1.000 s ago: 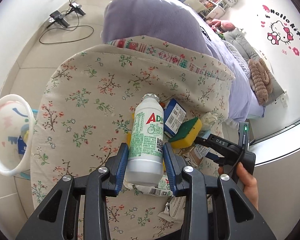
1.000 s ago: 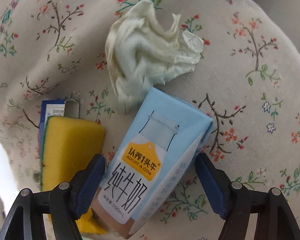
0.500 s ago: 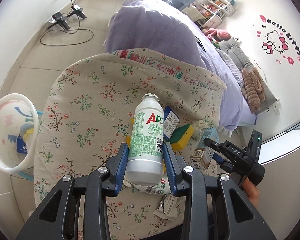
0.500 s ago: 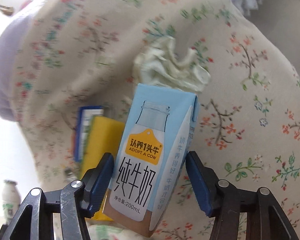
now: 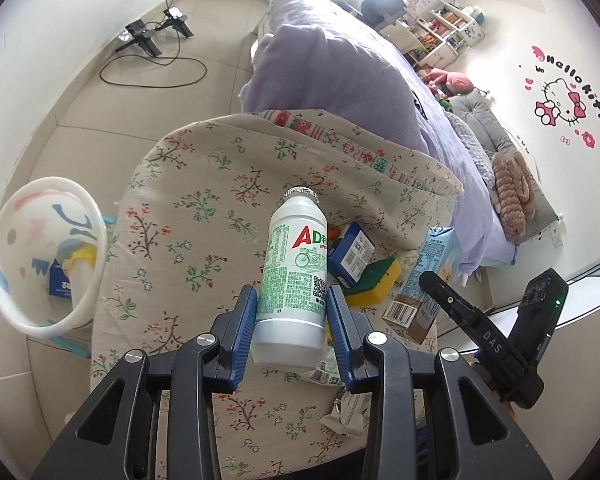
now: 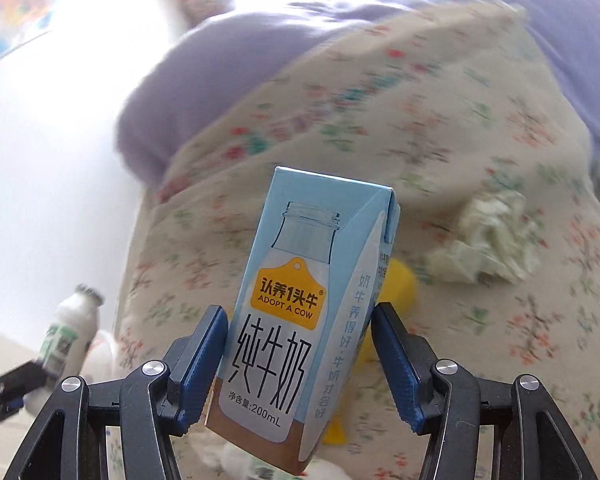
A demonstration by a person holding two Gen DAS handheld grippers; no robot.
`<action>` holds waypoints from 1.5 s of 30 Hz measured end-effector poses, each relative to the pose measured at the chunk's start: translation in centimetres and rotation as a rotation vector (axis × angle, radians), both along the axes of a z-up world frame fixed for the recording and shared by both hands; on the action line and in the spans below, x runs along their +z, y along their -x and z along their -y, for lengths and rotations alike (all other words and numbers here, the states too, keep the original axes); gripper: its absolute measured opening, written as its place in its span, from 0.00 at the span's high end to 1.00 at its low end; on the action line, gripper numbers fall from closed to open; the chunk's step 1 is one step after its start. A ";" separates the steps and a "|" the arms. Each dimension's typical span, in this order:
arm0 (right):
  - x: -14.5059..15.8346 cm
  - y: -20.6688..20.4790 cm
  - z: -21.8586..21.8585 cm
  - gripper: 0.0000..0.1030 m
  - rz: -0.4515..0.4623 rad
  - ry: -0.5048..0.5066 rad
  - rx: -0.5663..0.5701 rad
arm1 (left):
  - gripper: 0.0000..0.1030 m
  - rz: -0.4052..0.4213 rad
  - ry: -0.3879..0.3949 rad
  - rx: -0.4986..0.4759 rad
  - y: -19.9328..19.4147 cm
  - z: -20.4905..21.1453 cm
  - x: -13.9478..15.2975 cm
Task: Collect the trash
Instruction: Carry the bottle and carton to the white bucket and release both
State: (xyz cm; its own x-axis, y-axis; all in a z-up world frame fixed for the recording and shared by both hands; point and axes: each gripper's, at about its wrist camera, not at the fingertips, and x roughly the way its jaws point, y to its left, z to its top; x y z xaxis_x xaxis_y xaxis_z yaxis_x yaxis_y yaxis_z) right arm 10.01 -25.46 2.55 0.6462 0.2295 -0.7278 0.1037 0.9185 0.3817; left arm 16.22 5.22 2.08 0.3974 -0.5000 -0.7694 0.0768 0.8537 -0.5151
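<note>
My left gripper [image 5: 294,322] is shut on a white AD milk bottle [image 5: 294,276], held upright above the floral cloth [image 5: 188,208]. My right gripper [image 6: 300,356] is shut on a light blue milk carton [image 6: 300,304], lifted off the cloth; carton [image 5: 424,280] and right gripper show at the right of the left wrist view. The bottle also shows at the lower left of the right wrist view [image 6: 70,332]. A white trash bin [image 5: 44,256] with trash inside stands on the floor to the left.
On the cloth lie a blue box [image 5: 350,256], a yellow-green sponge [image 5: 374,282], a crumpled tissue [image 6: 488,248] and torn wrappers [image 5: 348,408]. A purple bed [image 5: 340,68] lies behind. Cables and stands [image 5: 152,40] are on the tiled floor.
My right gripper closed on the milk carton and lifted it off the cloth, swinging left. My left gripper rose slightly with the bottle.
</note>
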 end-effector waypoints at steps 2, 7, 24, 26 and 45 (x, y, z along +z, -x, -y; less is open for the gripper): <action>0.0 -0.1 -1.5 0.38 0.020 0.002 0.045 | 0.63 -0.005 -0.003 0.011 0.0 -0.7 0.0; 0.2 -0.5 -5.4 0.38 0.072 0.016 0.152 | 0.63 -0.016 -0.015 0.055 -0.1 -3.2 0.3; -1.9 -3.4 -18.7 0.37 0.085 -0.102 0.560 | 0.63 -0.171 -0.090 0.257 -1.3 -13.9 -3.7; -2.5 -3.7 -20.1 0.37 0.072 -0.085 0.581 | 0.63 -0.184 -0.089 0.269 -1.4 -14.9 -4.0; -8.7 -10.1 -34.8 0.37 -0.058 -0.022 0.681 | 0.56 -0.215 0.017 0.526 -1.4 -23.3 -5.4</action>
State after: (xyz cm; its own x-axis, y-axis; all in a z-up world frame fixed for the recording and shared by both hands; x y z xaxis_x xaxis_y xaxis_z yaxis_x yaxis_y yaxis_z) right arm 20.13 9.32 -6.19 0.3129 0.5865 -0.7471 -0.4735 0.7782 0.4125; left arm 17.61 28.50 -3.32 0.4316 -0.2904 -0.8541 -0.4643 0.7402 -0.4863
